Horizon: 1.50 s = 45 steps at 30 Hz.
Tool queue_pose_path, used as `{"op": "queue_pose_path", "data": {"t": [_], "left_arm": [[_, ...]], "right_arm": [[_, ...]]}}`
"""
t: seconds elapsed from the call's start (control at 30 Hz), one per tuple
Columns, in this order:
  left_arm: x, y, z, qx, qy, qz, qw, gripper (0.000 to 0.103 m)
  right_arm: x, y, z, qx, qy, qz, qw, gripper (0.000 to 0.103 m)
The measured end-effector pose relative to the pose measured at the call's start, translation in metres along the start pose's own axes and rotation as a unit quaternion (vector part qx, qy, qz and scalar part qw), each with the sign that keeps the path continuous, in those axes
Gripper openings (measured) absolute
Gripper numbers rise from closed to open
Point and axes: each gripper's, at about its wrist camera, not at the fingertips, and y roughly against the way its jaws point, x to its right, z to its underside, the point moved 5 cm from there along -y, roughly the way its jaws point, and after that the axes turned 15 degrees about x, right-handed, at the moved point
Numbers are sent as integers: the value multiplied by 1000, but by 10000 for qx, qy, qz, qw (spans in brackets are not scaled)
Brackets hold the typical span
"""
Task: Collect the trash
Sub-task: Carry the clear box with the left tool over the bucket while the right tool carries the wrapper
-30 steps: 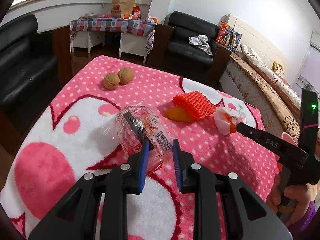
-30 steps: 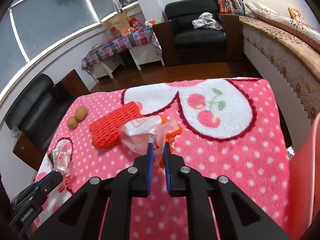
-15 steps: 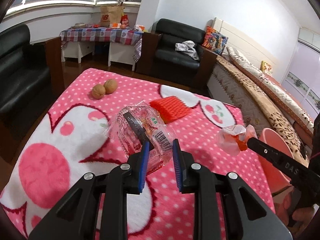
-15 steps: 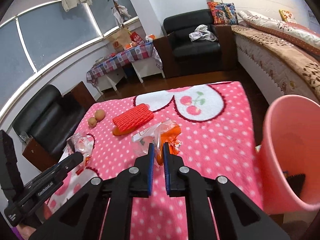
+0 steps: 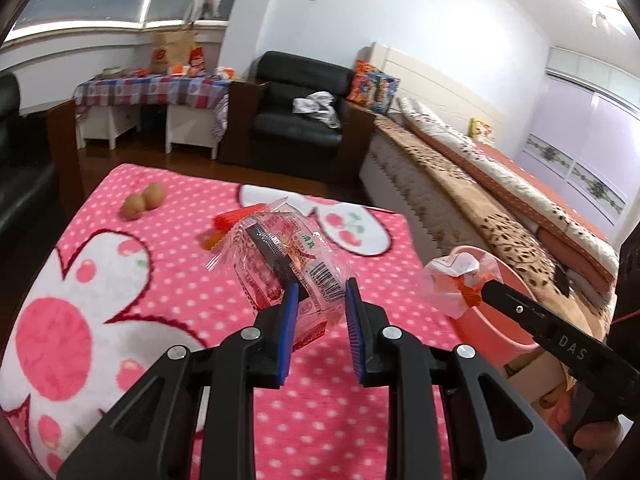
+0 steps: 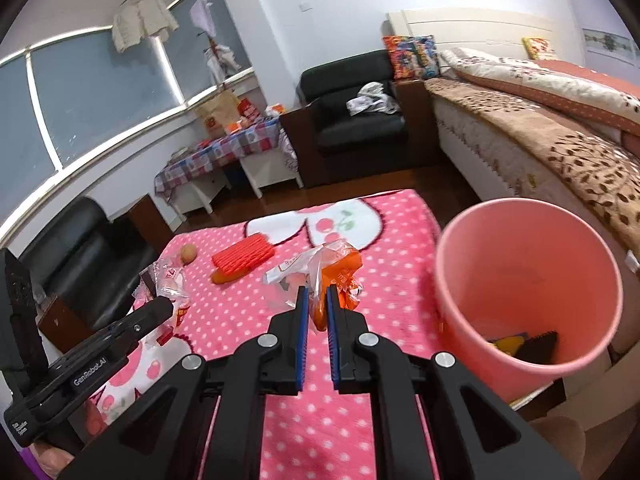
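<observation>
Both grippers loaded, heading for the pink bin (image 6: 528, 280).

Risks, judged from here: the right gripper (image 6: 316, 312) is pinched shut on only a thin fold of the orange-and-clear wrapper (image 6: 320, 276); slick film could slide out short of the bin and land on the blanket (image 6: 372, 268). The left gripper (image 5: 318, 308) clamps a crinkly clear snack bag (image 5: 288, 264) by one end, most of it sticking out past the fingers; it could twist free or catch the bin rim. It is also further from the bin, so it may crowd the right gripper there.

Materials, nearest the bin outward:
- Bin: smooth hard plastic, round, tapered, open top; dark and yellow scraps at the bottom.
- Right wrapper: soft crumpled film, just beside the rim, in the air.
- Blanket: fuzzy pink fleece, white dots, cherry print.
- Snack bag: stiff printed cellophane, barcode, dark tray inside.
- Orange foam net (image 6: 242, 260): ribbed, squashy, sleeve over something orange.
- Two walnuts (image 5: 143, 201): hard, rough, round, furthest from the bin.
</observation>
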Motion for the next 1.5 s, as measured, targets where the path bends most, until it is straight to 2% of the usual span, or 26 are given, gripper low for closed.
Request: {"op": "queue_pose_path", "data": {"t": [0.47,0.93,1.13,1.5], "left_arm": [[74,-17,1,-119,-274,813,9962,23],[146,-36,2,-149,-556,1646,9847,23],[165,-47,11,-318,-583,1916,9792,23],[192,-70,27,-604,-676,2180,9717,23]], "right_arm": [[73,48,-19,401,-434,647,9962,8],[131,58,-31,543,-638,1161,9897,8],[143,57,-28,523,-652,1270,9884,8],[171,62,-23,577,-714,1571,9833,8]]}}
